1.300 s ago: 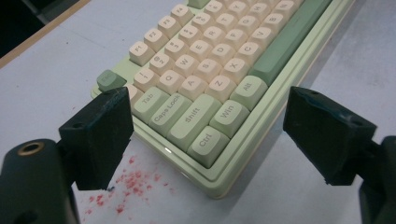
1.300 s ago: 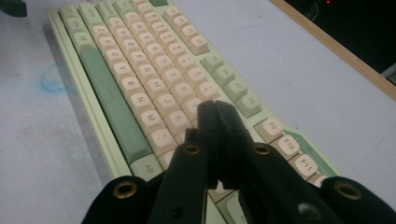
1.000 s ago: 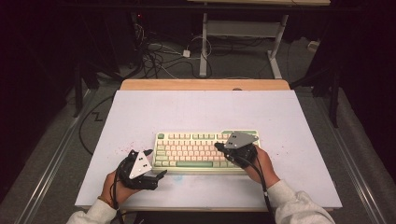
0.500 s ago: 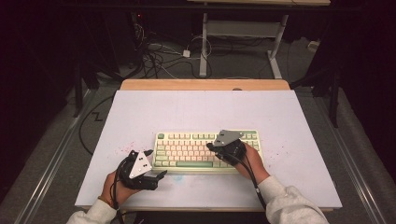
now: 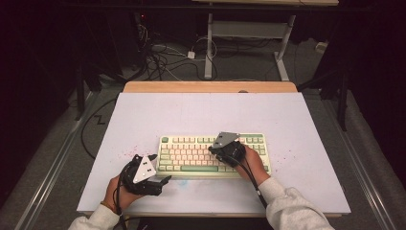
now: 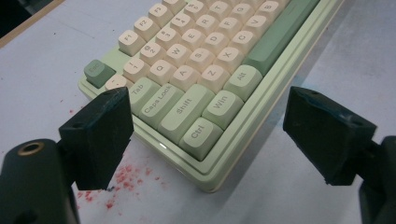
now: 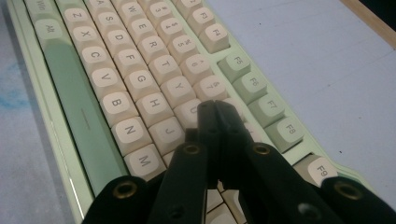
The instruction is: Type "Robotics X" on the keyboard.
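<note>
Dark room, cables (image 5: 163,57) on floor (image 5: 306,62)

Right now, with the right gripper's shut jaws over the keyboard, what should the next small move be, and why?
Probably ease the right gripper straight down onto the key beneath its tip. Its jaws are shut to a point above the keyboard, near the I key, while the left gripper waits open at the corner.

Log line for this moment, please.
right gripper: shut, tip over keyboard middle keys | left gripper: open, empty, at keyboard's left corner | table
</note>
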`<state>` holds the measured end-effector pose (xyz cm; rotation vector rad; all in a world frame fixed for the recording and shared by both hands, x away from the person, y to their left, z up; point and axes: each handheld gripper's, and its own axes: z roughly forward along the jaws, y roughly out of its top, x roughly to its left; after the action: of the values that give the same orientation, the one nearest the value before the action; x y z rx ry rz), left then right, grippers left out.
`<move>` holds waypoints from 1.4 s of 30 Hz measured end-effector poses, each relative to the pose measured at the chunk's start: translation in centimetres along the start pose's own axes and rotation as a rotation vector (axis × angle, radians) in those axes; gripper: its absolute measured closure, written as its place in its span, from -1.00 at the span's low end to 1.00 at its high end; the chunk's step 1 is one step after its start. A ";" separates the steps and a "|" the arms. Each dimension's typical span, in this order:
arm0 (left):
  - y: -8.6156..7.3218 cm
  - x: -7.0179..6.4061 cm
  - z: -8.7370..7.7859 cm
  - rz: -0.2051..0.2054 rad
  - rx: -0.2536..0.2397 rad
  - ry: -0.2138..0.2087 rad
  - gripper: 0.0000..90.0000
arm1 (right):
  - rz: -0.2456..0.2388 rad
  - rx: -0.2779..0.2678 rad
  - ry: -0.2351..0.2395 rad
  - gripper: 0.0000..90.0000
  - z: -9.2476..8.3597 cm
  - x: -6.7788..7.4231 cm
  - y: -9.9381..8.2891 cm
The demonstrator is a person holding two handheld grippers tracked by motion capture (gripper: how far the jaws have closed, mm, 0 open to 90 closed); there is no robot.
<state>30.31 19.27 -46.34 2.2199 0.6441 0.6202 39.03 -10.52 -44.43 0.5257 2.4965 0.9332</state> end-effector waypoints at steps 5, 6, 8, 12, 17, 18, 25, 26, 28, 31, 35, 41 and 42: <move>0.0 0.0 0.0 0.002 0.001 -0.003 -0.65 | 0.001 0.010 -0.005 1.00 0.4 0.0 0.0; 0.0 0.0 0.0 0.003 0.002 -0.002 -0.65 | -0.002 0.016 -0.005 1.00 0.5 0.0 0.1; 0.0 0.0 0.0 0.002 0.002 -0.004 -0.65 | 0.000 0.018 -0.004 1.00 0.6 0.0 0.1; 0.1 0.0 0.1 0.005 0.004 -0.006 -0.65 | 0.000 0.024 -0.009 1.00 0.7 -0.1 0.1; 0.0 0.0 0.1 0.004 0.004 -0.007 -0.65 | -0.002 0.054 -0.003 1.00 1.0 -0.1 0.3; 0.0 0.0 0.1 0.004 0.006 -0.008 -0.65 | -0.004 0.064 -0.001 1.00 0.9 0.0 0.3; 0.0 0.0 0.0 0.003 0.007 -0.008 -0.65 | -0.002 0.037 -0.013 1.00 0.4 0.0 0.4; 0.0 0.0 0.1 0.005 0.009 -0.008 -0.65 | 0.002 0.025 -0.012 1.00 0.3 0.0 0.4; 0.0 0.0 0.1 0.004 0.010 -0.010 -0.65 | 0.003 0.011 -0.013 1.00 0.0 -0.1 0.4; 0.0 0.0 0.1 0.004 0.009 -0.010 -0.65 | 0.015 -0.005 -0.016 1.00 -0.4 -0.1 0.4; 0.1 0.0 0.1 0.002 0.010 -0.010 -0.65 | 0.024 -0.040 -0.016 1.00 -1.2 -0.1 0.3; 0.1 0.1 0.0 -0.003 0.008 -0.006 -0.64 | 0.038 -0.088 -0.027 1.00 -2.3 -0.2 0.1; 0.1 0.2 0.0 -0.004 0.009 -0.008 -0.61 | 0.041 -0.093 -0.028 1.00 -2.5 -0.2 0.1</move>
<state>30.43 19.32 -46.19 2.2277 0.6490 0.6073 37.93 -11.87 -42.62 0.5578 2.4121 1.0447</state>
